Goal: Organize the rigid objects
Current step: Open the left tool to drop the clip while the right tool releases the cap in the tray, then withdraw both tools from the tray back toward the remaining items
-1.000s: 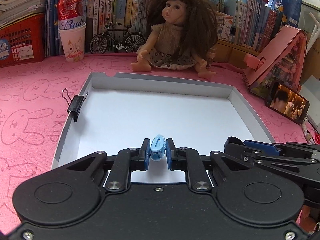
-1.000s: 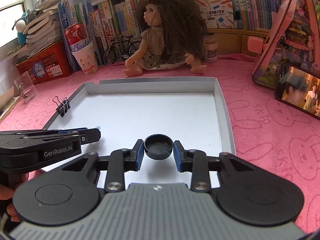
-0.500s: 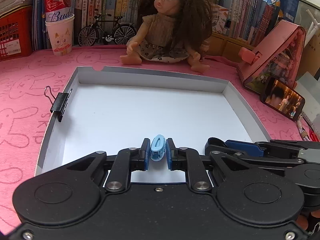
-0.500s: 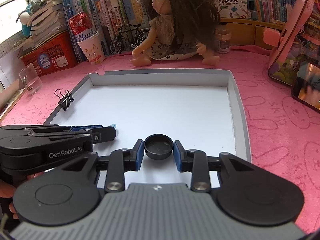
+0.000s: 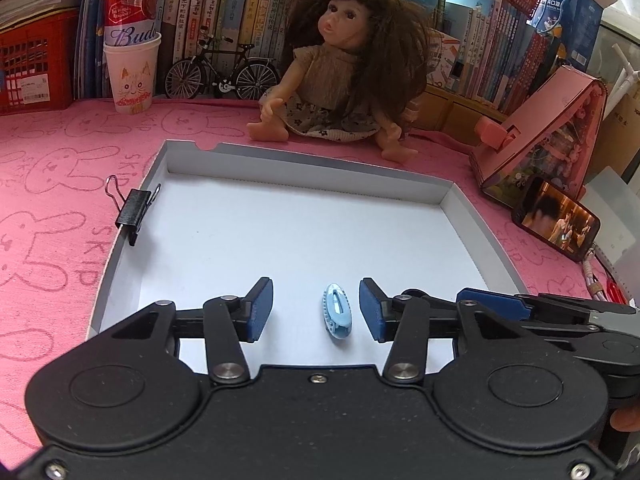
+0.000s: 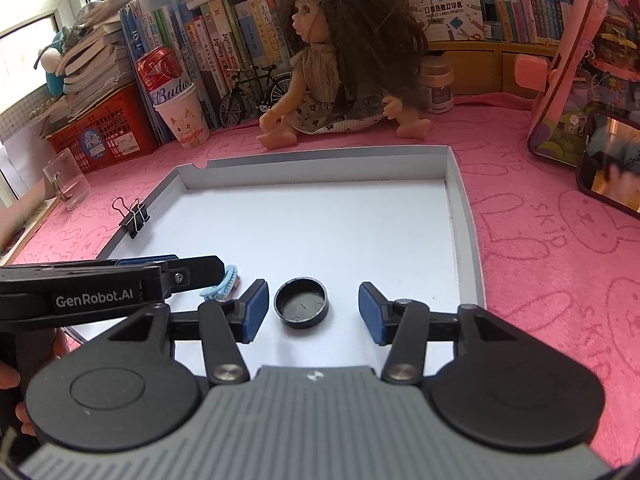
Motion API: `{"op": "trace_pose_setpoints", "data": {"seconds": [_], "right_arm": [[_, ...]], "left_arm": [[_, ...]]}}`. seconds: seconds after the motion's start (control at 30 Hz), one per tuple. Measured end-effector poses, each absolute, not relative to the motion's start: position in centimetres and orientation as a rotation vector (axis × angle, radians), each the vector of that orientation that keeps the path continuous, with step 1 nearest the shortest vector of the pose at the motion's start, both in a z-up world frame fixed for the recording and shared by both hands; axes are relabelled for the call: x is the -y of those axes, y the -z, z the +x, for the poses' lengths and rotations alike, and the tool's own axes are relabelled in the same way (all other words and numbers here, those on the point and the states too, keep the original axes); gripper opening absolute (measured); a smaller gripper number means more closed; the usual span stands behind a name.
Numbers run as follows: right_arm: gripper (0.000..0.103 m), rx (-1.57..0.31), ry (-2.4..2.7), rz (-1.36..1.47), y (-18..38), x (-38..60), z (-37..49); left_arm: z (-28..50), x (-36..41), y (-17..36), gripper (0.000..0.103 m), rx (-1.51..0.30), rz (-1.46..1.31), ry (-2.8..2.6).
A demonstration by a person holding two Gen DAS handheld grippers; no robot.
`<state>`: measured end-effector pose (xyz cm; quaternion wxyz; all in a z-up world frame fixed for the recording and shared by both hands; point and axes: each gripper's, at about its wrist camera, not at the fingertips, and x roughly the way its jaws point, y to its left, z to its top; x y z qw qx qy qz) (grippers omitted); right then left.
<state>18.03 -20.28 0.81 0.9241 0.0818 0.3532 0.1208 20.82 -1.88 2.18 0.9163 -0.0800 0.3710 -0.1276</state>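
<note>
a pink bunny-print cloth covers the table, with books lined along the back edge behind a doll, a toy bike and a can in a cup. a shallow white tray lies mid-table, with a binder clip on its left wall. the left gripper is spread wide, and the blue hair clip lies free on the tray floor near the front edge, between the pads, touching neither. the right gripper is also spread, and the black cap rests open side up between its pads, apart from both. in the right view the left gripper hides most of the hair clip. a phone near the table's right edge is cut off in the right view.
</note>
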Motion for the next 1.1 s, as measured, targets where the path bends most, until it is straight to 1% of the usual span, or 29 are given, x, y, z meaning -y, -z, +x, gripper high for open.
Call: {"op": "trace_pose_setpoints", "data": {"seconds": [0.07, 0.13, 0.3, 0.57, 0.77, 1.1], "right_arm": [[0.067, -0.707, -0.243, 0.156, -1.0, 20.3, 17.4], [0.072, -0.683, -0.227, 0.139, -1.3, 20.3, 16.6], [0.08, -0.63, -0.2, 0.132, -1.9, 20.3, 14.9], [0.085, -0.59, -0.165, 0.13, -2.6, 20.4, 12.8], [0.088, -0.571, -0.151, 0.127, -3.0, 20.3, 11.4], [0.091, -0.517, -0.127, 0.112, -3.0, 20.4, 8.3]], "left_arm": [[20.2, 1.8, -2.5, 0.053, -0.748, -0.152, 0.258], [19.3, 1.8, -2.8, 0.057, -0.726, -0.134, 0.257], [17.4, 1.5, -3.4, 0.064, -0.694, -0.11, 0.242], [14.3, 1.1, -4.6, 0.075, -0.632, -0.095, 0.236], [12.0, 1.1, -5.1, 0.078, -0.597, -0.095, 0.249], [8.0, 0.7, -5.1, 0.078, -0.553, -0.078, 0.253]]}}
